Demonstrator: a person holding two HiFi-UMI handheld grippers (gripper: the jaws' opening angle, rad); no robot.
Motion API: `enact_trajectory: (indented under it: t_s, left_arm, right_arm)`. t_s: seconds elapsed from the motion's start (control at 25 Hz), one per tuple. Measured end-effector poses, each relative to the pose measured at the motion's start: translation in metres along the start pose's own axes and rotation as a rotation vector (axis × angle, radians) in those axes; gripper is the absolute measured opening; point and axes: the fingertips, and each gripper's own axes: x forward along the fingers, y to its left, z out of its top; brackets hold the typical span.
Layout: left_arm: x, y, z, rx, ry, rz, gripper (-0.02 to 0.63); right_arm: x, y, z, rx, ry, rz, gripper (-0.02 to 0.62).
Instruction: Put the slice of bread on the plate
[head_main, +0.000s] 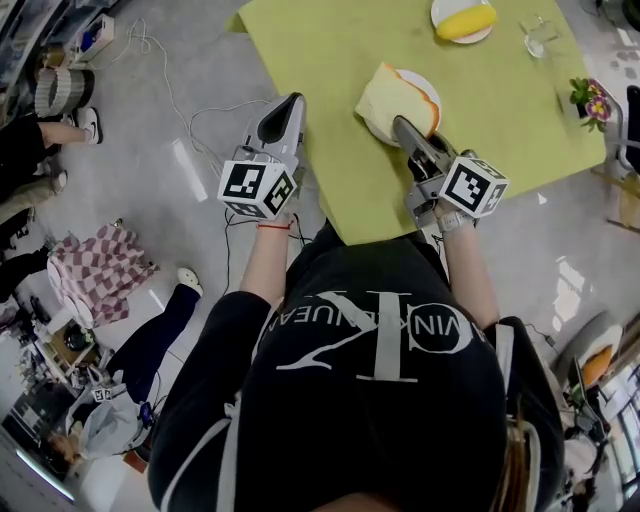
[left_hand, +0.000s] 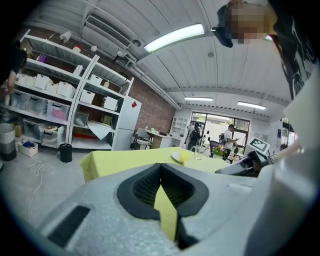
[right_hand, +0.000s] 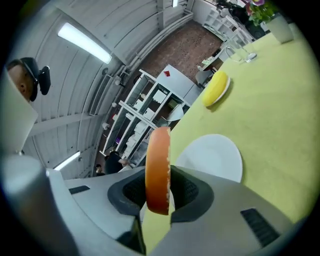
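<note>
On the yellow-green table (head_main: 480, 140), my right gripper (head_main: 400, 125) has its jaws closed part-way on the slice of bread (head_main: 385, 95), pinching its near crust edge. The slice hangs over the near white plate (head_main: 421, 82). From the head view, its long axis runs away from the jaws toward the far left. In the right gripper view the bread (right_hand: 158, 170) stands on edge between the pads, with the plate (right_hand: 215, 155) just beyond it to the right. I judge the slice must tip flat toward that side before the jaws let go. Whether its far edge touches the plate I cannot tell.

My left gripper (head_main: 285, 110) hovers off the table's left edge, well apart from the plate. Its jaws are together on nothing, so the right hand is plainly the nearer.

Nothing else shows on the near plate. A far plate (head_main: 440, 8) carries a yellow item (head_main: 466, 20), and a glass (head_main: 537, 35) and a small flower pot (head_main: 588, 98) stand to its right.
</note>
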Motion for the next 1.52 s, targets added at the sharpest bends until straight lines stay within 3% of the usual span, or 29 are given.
enact_trajectory:
  t_s: [0.16,0.36,0.72,0.92,1.04,1.16,1.52]
  left_arm:
    - [0.006,-0.001,-0.002,-0.002,0.004,-0.004,0.011]
    - [0.013,-0.004,-0.002,0.000,0.001,-0.005,0.011]
    - [0.015,-0.004,0.000,-0.008,0.001,-0.016,0.011]
    - [0.013,-0.005,0.003,-0.012,-0.005,-0.023,0.011]
    - [0.012,-0.005,0.004,-0.010,-0.009,-0.026,0.011]
    - [0.012,-0.006,0.004,-0.013,-0.013,-0.029,0.011]
    - [0.011,-0.008,0.005,-0.016,-0.018,-0.036,0.011]
  right_arm:
    - [-0.001,-0.010,0.001,0.061,0.009,0.006,0.098]
    - [0.000,-0.017,0.003,0.013,0.055,-0.008,0.161]
    - [0.005,-0.017,-0.014,-0.255,0.269,-0.039,0.298]
    - [-0.001,-0.020,-0.028,-0.457,0.472,-0.089,0.344]
    - [-0.007,-0.026,-0.036,-0.574,0.598,-0.130,0.327]
    - [-0.013,-0.033,-0.039,-0.627,0.679,-0.166,0.324]
    - [-0.024,-0.043,-0.040,-0.634,0.737,-0.216,0.328]
